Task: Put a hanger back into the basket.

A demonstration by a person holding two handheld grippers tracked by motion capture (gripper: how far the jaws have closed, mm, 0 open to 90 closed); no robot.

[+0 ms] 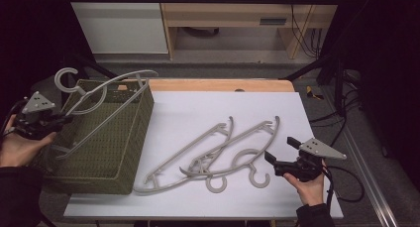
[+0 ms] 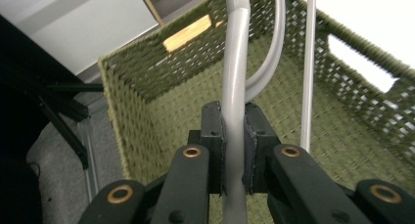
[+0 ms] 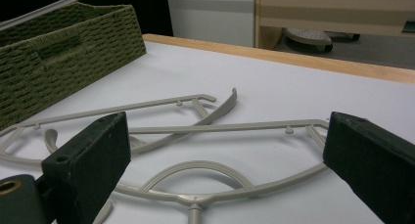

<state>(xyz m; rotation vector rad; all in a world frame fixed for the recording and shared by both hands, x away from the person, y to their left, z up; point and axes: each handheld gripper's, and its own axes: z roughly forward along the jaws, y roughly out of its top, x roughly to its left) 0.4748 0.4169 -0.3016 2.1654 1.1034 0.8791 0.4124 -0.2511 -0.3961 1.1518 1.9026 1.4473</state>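
Left gripper clamped tight on a grey plastic hanger, slanted across the green woven basket for lowering inside. Right gripper spread wide and empty beside two hangers on the white tabletop, poised for the next pick.

A: In the left gripper view the grey hanger runs off the top edge, and its lower end is lost between the tongs.

B: From above, the basket wall hides the hanger's low tip. In the right gripper view, the nearer hanger has its hook cut off at the bottom.
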